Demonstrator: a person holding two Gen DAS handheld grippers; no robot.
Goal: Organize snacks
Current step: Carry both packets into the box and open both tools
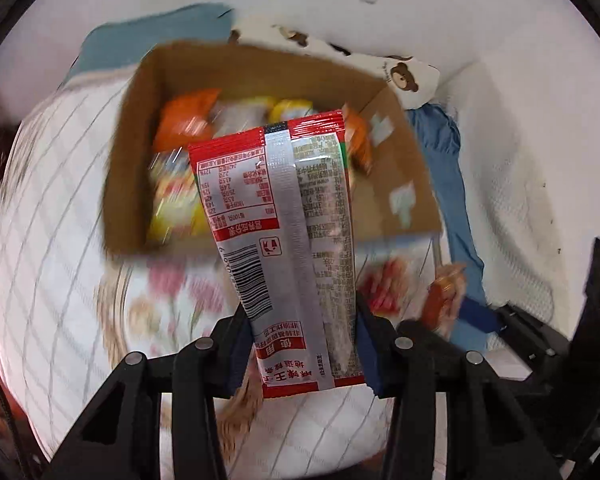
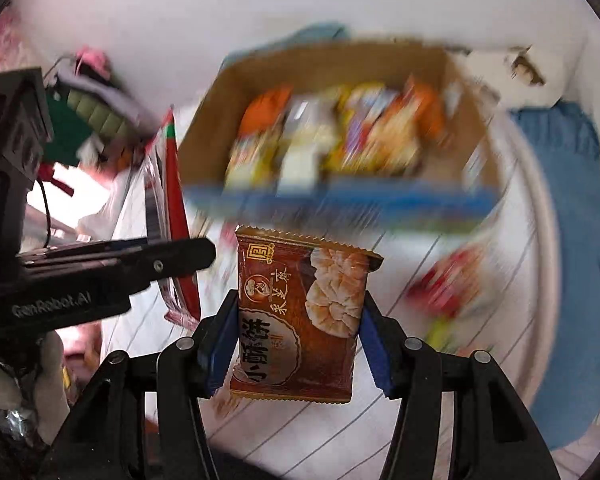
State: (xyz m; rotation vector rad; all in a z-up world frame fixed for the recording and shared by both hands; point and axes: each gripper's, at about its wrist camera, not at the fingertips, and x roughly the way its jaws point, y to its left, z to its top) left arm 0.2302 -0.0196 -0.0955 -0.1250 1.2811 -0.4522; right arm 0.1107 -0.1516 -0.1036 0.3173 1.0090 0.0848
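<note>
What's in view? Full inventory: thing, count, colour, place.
red packet: 1, red and silver, back side up, in the left gripper, in front of the box
brown packet: 1, brown with pastry picture, in the right gripper
box: 1, brown cardboard, open, on the bed ahead
snacks in box: several, orange, yellow, white; blurred, count unclear
loose snacks: at least one, red and yellow, on the quilt right of the box; blurred
quilt: 1, white with grid lines and floral print
blue cloth: 1, right of the quilt
bear-print item: 1, white, behind the box
left gripper: black, blue pads, shut
right gripper: black, blue pads, shut
</note>
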